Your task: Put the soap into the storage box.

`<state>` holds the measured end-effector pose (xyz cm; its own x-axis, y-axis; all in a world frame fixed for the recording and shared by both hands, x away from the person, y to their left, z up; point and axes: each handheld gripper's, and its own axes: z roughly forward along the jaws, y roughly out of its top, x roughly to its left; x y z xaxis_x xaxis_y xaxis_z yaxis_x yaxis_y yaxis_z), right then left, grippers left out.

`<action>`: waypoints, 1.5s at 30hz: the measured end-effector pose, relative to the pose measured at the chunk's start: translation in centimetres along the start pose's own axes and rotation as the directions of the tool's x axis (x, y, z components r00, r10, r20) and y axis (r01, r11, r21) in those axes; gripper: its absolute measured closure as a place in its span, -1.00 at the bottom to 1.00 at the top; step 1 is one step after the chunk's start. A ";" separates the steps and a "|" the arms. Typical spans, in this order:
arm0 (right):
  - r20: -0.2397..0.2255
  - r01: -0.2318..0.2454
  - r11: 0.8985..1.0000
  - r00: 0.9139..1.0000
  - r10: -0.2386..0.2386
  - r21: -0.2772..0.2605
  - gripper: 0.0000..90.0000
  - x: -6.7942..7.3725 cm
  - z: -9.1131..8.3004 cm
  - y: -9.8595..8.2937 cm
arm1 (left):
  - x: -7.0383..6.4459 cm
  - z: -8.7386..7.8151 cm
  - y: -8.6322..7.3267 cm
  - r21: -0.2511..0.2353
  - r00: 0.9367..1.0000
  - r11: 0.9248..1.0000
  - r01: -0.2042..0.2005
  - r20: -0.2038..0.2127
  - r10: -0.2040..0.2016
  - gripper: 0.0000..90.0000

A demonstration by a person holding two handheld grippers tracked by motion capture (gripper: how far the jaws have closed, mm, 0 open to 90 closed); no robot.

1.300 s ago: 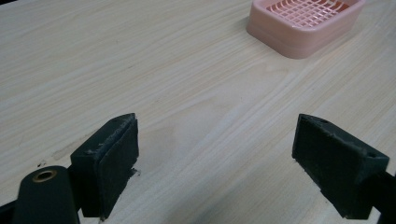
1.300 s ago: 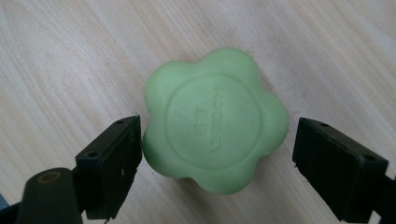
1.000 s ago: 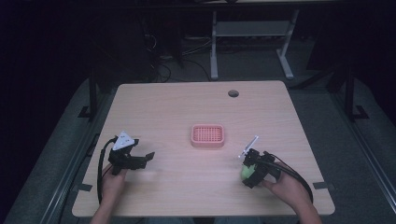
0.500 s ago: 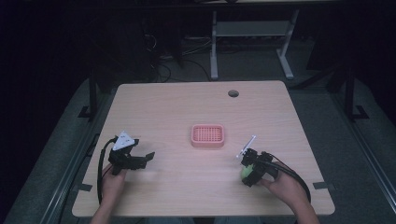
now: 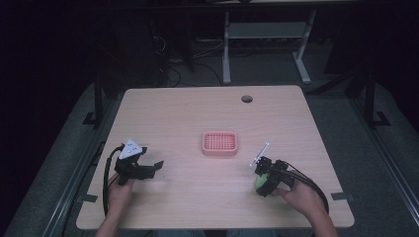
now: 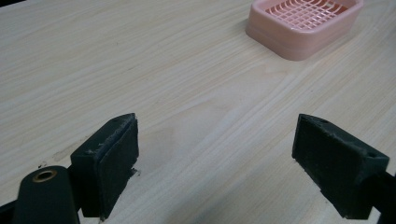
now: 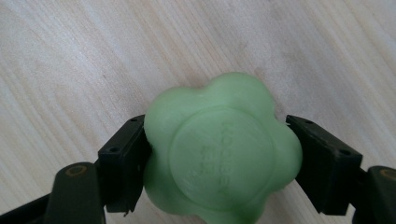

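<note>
At the middle of the table (image 5: 197,113) sits a pink soap dish (image 5: 219,143), a shallow tray with a slotted grid floor; nothing lies in it. From the left gripper view the same dish appears at the upper right, its grid bare, resting flat on the pale wood.

Right of the soap dish and nearer the person, the right hand-held gripper (image 5: 263,178) is clamped on a green soap (image 5: 259,182). In the right gripper view the soap is a flower-shaped bar with rounded lobes and a raised round centre bearing faint embossed letters, too blurred to read. Both black pads press against its opposite sides, so the jaws stand about the soap's width apart, closed firmly on it. Wood grain shows behind the bar; whether the soap rests on the surface or is lifted just off it cannot be told. A thin white rod sticks up from this gripper toward the dish.

Left of the soap dish and well apart from it, the left hand-held gripper (image 5: 148,169) is held near the table with its jaws spread wide, nothing between the pads (image 6: 112,158), pointing roughly toward the dish.
</note>
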<state>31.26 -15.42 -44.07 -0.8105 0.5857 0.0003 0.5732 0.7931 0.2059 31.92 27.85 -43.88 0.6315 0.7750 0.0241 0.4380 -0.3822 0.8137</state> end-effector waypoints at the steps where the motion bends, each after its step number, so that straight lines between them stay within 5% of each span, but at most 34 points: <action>1: -0.006 0.004 1.000 1.000 -0.004 -0.007 -0.44 -0.1 -0.1 -0.1 | 0.0 0.0 0.0 -0.006 1.000 1.000 0.007 0.001 -0.007 -0.68; 19: 0.018 0.043 0.999 0.999 -0.042 -0.028 -0.43 0.0 -1.9 0.5 | -0.1 0.0 0.0 0.000 1.000 1.000 0.001 0.002 -0.001 -0.68; 45: 0.022 0.128 0.991 0.992 -0.127 -0.039 -0.43 -0.7 -4.5 6.8 | 0.0 0.0 0.1 -0.004 1.000 1.000 0.002 0.004 -0.002 -0.68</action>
<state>35.14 -11.18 -38.26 -0.8739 0.4837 -0.0473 0.4597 0.8543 0.2427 31.93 27.79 -43.84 0.6336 0.7734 0.0201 0.4366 -0.3789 0.8160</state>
